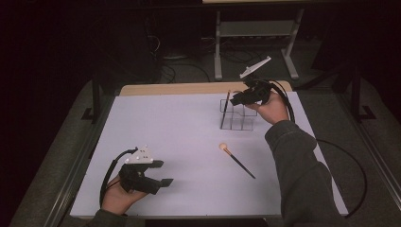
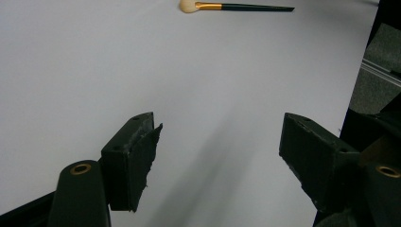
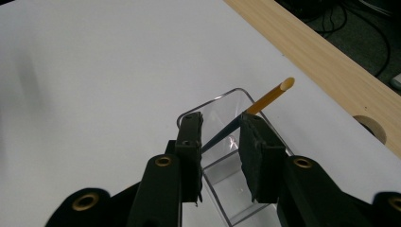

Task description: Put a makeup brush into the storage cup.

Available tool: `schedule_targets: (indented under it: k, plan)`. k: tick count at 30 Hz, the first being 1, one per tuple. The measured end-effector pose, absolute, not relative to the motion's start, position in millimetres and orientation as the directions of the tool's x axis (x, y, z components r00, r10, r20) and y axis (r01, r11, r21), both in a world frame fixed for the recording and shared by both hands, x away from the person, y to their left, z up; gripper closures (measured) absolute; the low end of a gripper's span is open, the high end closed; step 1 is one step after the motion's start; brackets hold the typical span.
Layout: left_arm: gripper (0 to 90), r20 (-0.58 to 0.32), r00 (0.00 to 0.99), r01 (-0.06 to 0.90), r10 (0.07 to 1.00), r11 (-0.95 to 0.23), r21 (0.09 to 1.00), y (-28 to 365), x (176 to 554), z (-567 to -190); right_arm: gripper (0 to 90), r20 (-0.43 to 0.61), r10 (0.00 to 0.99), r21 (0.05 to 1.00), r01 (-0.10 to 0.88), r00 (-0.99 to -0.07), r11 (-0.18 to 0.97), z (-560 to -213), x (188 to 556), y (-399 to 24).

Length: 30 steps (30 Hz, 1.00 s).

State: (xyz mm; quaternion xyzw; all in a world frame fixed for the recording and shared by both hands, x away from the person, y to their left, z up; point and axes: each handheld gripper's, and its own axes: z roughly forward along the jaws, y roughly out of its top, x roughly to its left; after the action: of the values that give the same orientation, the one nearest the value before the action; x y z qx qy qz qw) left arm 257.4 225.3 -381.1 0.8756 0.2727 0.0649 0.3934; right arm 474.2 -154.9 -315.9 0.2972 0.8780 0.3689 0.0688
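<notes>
Hovering over the clear organizer [image 1: 238, 116] at the far right of the surface [image 1: 179, 142], your right claw [image 3: 221, 142] has its jaws slightly parted, and the thin brush [image 3: 265, 101] passes between them with no pad pressing on it. That brush stands in the organizer's far-left compartment, leaning, its yellow end poking up toward one o'clock in the right gripper view; it looks already delivered. The move to come turns on the second brush [image 1: 236, 160], lying flat on the surface at about six o'clock from the organizer in the high view. Its long axis runs from ten to four, bristle head at the ten end. Your left claw [image 2: 217, 156] is wide open and empty at the near left, with that brush at twelve o'clock ahead of it, well apart. Your right hand [image 1: 272, 109] seems nearer.
</notes>
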Motion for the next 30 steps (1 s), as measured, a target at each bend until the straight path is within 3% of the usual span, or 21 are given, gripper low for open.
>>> schedule_targets:
  k: [30]
  plan:
    - [24.9,-0.119,0.836,0.438,0.535,-0.521,0.733,231.6,256.6,-380.2,51.7,0.113,0.569,0.730,0.457,-0.814,0.509,-310.6,442.2,-171.3]
